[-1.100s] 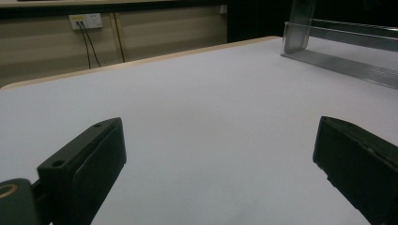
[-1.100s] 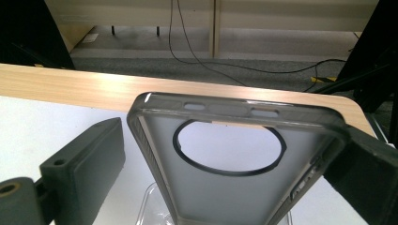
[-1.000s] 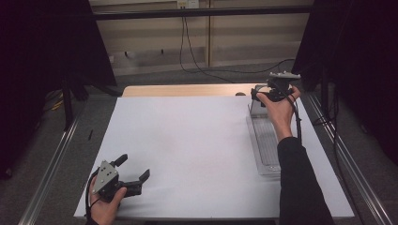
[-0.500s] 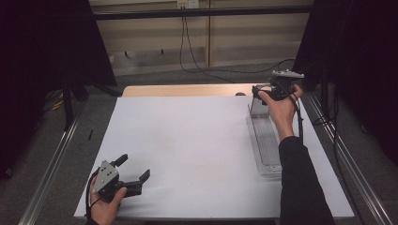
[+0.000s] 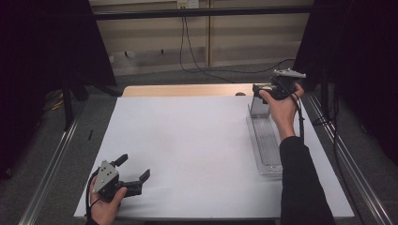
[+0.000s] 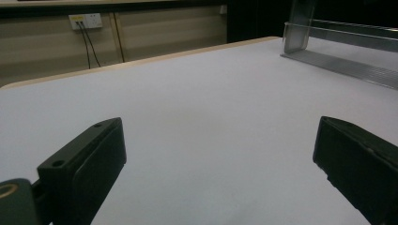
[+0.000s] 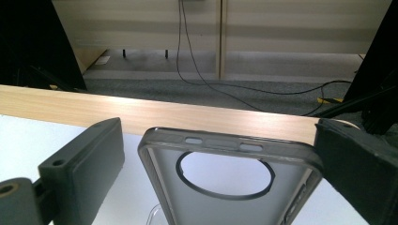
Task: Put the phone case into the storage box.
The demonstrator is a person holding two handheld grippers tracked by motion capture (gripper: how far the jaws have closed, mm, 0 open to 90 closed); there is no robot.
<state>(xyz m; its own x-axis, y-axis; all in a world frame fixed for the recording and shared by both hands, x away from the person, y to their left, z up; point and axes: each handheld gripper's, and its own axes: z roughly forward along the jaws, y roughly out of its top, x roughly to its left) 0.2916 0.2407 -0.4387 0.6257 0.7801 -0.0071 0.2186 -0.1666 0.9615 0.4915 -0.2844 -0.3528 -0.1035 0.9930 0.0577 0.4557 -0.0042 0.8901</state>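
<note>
1. Phone case (image 7: pixel 225 187): clear, grey-rimmed, with a round camera cutout and three side-button bumps along its upper edge. It stands upright at the far end of the clear tray (image 5: pixel 267 154), near the table's far right corner. In the high view it is the pale upright piece (image 5: pixel 258 104) just beside the right hand.
2. Right gripper (image 7: pixel 220 159): its jaws stand spread, one on either side of the case. The right jaw sits against the case's edge or very close to it (contact not certain); the left jaw is apart from it. In the high view this gripper (image 5: pixel 263 89) is held above the tray's far end, grey plate on top, cable trailing down along the dark sleeve (image 5: pixel 300 187).
3. Tray: long and transparent, with a ribbed floor, lying lengthwise along the right side of the table. Seen from the left gripper view it runs across the upper right (image 6: pixel 347 51).
4. Left gripper (image 5: pixel 133 171): jaws spread wide with nothing between them, low at the near left corner, well apart from the tray and case.
5. Surface: white sheet (image 5: pixel 187 145) covering the table, with a strip of bare pale wood (image 5: pixel 183 90) at the far edge.
6. Room: grey carpet beyond the table, pale wall panels, black cables (image 5: pixel 197 61) hanging from a wall socket (image 6: pixel 84 19), dark curtains on both sides, metal rails along the table's flanks.
</note>
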